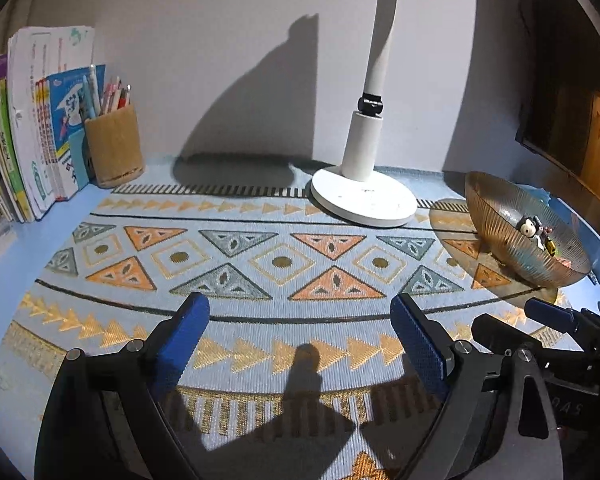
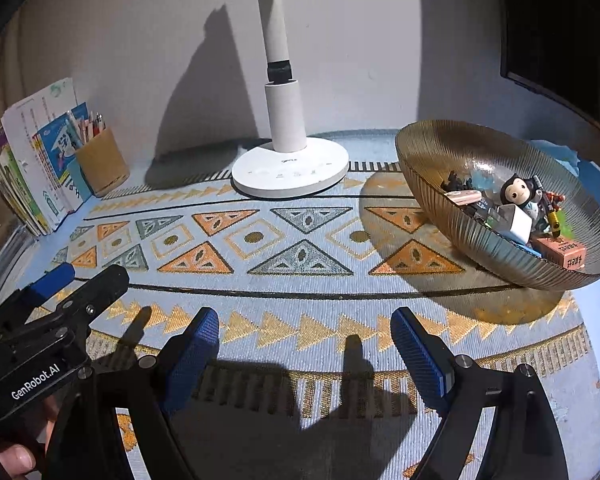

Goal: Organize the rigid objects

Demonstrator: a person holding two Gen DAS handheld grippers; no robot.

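Toys (image 2: 516,208) piled in ribbed bowl (image 2: 452,220), 2 o'clock from right tongs (image 2: 304,340). Both tongs wide, empty, over patterned mat (image 2: 300,280); left tongs (image 1: 300,320) alongside. Lamp base (image 2: 290,172) 12 o'clock, pen cup (image 2: 102,166) 10 o'clock.

"GenRobot.AI" in white on the left tool's (image 2: 70,280) black body; other print unreadable.

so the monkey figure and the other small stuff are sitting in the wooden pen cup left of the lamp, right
Not quite. The monkey figure and the other small items sit in the ribbed glass bowl right of the lamp, as the right wrist view shows. The wooden pen cup holds pens.
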